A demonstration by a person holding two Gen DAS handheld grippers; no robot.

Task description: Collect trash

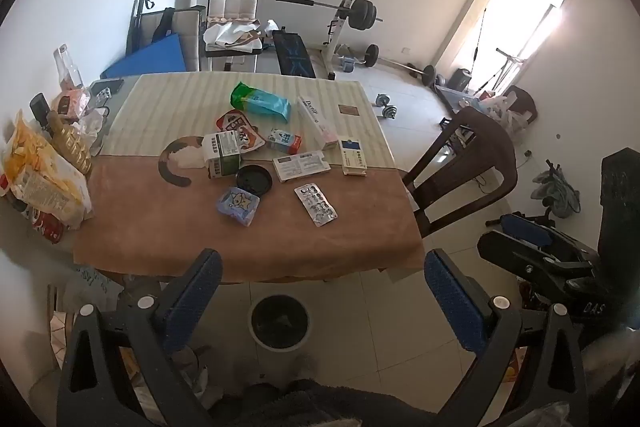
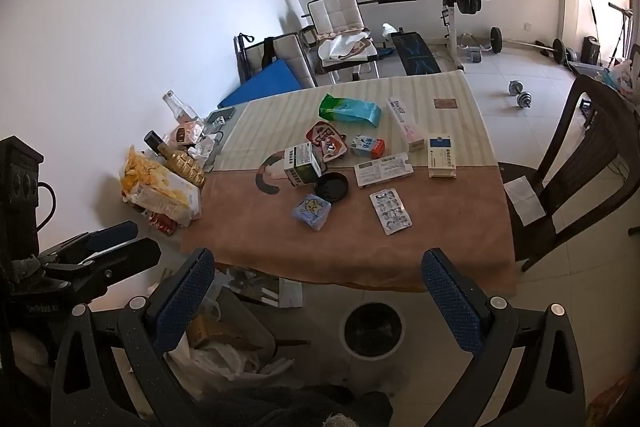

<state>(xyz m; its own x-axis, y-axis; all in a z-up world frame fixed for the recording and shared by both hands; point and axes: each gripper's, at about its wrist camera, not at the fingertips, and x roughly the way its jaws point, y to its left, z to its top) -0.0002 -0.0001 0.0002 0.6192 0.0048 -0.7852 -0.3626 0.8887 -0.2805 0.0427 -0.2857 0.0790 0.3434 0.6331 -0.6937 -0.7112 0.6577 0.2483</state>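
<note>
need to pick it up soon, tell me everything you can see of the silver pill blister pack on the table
The blister pack is a flat silvery foil rectangle with rounded corners, printed in dark marks and dimpled with rows of pockets; whether pills remain cannot be told. It lies flat and slightly skewed on the brown part of the tablecloth, apart from everything else, nearest the flattened white carton behind it. Neither gripper touches it.

I can read only "Doctor" on the long white toothpaste box (image 1: 316, 121) (image 2: 405, 123), at one o'clock on my surface; other print is too blurred.

walls white | floor (image 1: 400, 131) pale tile | weight bench (image 1: 292, 53) (barbell racked) | doorway (image 1: 516, 15) sunlit
</note>
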